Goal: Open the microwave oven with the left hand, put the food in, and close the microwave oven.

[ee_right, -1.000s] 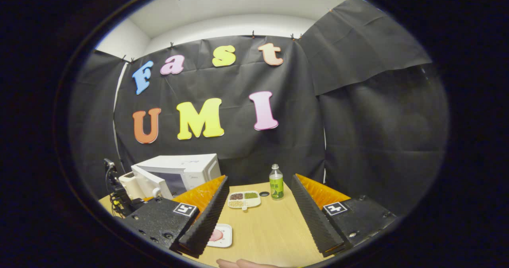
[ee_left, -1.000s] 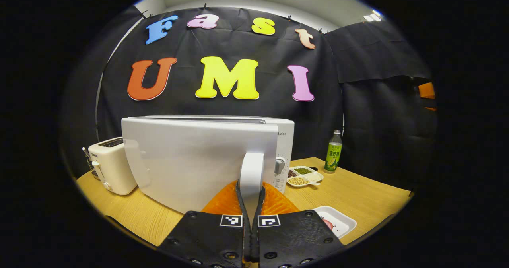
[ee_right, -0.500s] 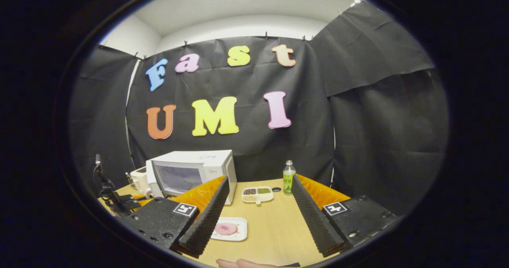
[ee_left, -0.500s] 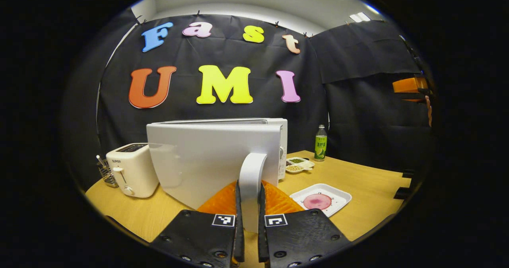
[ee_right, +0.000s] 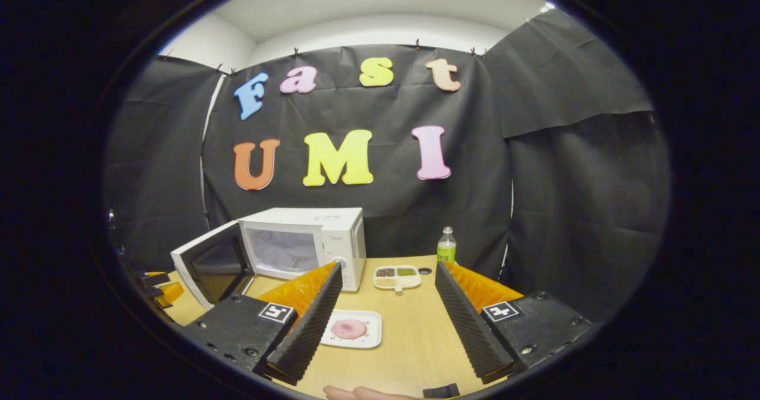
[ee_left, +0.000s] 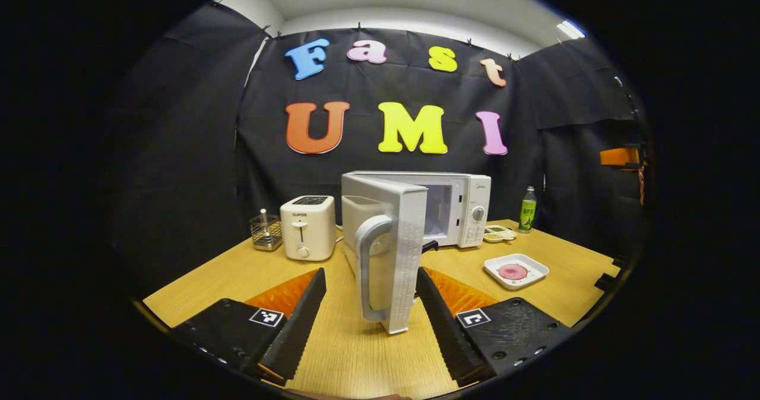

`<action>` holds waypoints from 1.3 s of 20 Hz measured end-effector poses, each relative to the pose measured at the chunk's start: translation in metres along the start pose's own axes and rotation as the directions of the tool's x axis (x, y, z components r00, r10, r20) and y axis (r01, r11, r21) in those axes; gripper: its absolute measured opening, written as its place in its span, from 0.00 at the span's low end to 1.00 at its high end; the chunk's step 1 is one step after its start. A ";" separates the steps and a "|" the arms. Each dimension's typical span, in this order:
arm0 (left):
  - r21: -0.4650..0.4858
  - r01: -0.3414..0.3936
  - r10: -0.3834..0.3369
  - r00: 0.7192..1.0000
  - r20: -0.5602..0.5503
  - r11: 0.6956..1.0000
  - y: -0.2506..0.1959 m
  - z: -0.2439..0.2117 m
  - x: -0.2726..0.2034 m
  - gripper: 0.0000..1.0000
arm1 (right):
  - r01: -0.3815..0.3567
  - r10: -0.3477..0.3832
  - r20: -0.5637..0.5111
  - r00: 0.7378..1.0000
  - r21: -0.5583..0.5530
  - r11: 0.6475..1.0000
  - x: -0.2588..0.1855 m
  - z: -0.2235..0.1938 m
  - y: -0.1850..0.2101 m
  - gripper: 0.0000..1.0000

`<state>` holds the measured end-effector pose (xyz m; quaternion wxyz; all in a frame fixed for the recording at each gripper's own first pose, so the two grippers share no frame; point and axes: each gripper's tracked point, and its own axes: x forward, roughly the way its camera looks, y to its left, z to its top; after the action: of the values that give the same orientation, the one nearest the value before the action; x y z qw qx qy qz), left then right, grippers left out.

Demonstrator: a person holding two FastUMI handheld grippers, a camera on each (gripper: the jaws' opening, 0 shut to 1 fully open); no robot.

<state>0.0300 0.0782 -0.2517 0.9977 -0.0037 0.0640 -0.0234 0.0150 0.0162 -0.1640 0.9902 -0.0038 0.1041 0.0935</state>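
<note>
The white microwave (ee_left: 460, 209) stands at the back of the wooden table with its door (ee_left: 396, 251) swung wide open, edge-on to me. My left gripper (ee_left: 369, 276) is open. The door handle (ee_left: 367, 269) stands between its fingers, and neither finger touches it. The food, a pink slice on a white tray (ee_left: 514, 270), lies to the right of the oven. In the right gripper view the microwave (ee_right: 306, 245) shows its lit cavity and open door (ee_right: 209, 264). My right gripper (ee_right: 389, 269) hangs open and empty above the table, with the tray (ee_right: 351, 329) just beyond its left finger.
A cream toaster (ee_left: 307, 227) and a wire utensil holder (ee_left: 265, 232) stand left of the oven. A divided dish of seeds (ee_right: 396, 276) and a green bottle (ee_right: 446, 248) sit to its right near the back wall. Part of a hand (ee_right: 356, 393) shows at the bottom edge.
The left gripper has let go of the door handle, opened and drawn back. The door has swung from partly open to wide open. The right gripper stays open.
</note>
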 end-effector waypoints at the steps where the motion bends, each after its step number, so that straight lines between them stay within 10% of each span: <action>1: 0.001 -0.031 0.031 1.000 0.000 1.000 0.006 0.005 -0.002 0.92 | 0.002 -0.002 -0.014 1.000 -0.001 1.000 0.006 -0.001 0.000 0.91; 9: -0.100 -0.091 0.092 0.996 0.007 0.991 -0.007 0.059 0.001 0.94 | -0.049 0.041 -0.178 0.983 -0.040 0.998 0.069 -0.024 0.002 1.00; 14: -0.058 -0.112 0.114 0.993 0.026 0.992 -0.006 0.091 0.009 0.94 | -0.104 0.078 -0.421 0.904 -0.040 0.994 0.121 -0.074 -0.003 1.00; 21: -0.054 -0.118 0.122 0.990 0.073 0.992 -0.023 0.127 0.016 0.94 | -0.141 0.204 -0.760 0.616 0.149 0.979 0.173 -0.184 0.007 0.99; 26: -0.063 -0.051 0.054 0.997 0.050 0.997 -0.049 0.119 0.025 0.94 | -0.109 0.267 -0.877 0.400 0.244 0.964 0.174 -0.243 0.017 0.75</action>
<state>0.0679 0.0281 -0.1369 0.9987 -0.0334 0.0387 0.0050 0.1292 0.0589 -0.4377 0.7591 0.0312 0.6249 0.1799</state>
